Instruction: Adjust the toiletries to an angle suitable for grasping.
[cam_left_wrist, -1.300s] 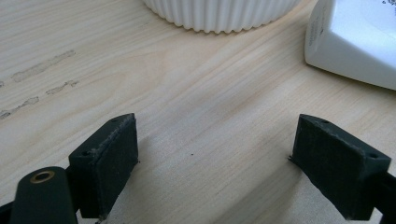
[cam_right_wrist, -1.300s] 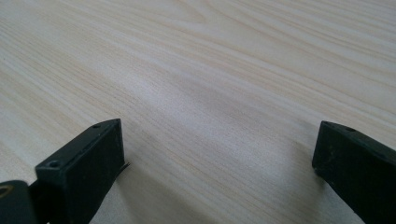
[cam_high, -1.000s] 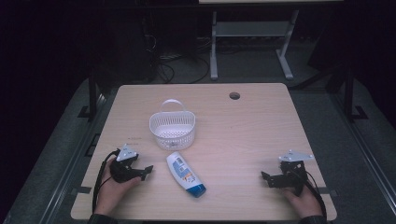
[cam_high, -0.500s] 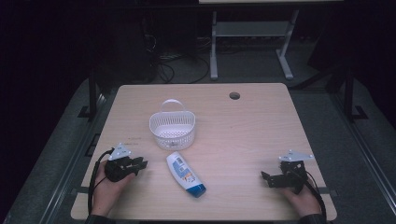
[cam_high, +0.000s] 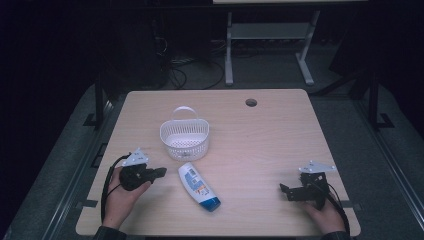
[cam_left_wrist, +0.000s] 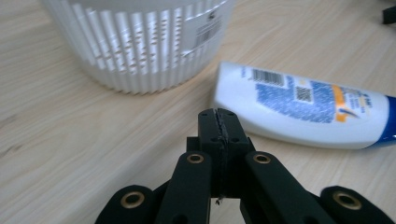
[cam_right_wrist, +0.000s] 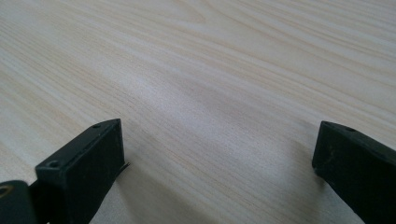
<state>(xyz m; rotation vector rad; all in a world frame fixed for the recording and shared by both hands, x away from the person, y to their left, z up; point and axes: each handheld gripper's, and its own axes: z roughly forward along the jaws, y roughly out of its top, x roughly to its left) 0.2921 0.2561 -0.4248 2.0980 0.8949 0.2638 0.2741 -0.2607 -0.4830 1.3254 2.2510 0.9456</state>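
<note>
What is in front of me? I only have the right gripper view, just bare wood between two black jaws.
Observer: Your right tool sits at the table's near right corner, jaws wide apart, nothing between them.
Operator: Where is the bottle?
Observer: The white shampoo bottle lies flat near the front edge, blue cap toward the person, between the two tools.
Operator: And the left tool?
Observer: The left tool has just closed; its jaws are pressed together on nothing, pointing at the bottle's base end without touching it.
Operator: Anything to put it in?
Observer: A white slotted basket with a handle stands just behind the bottle.
</note>
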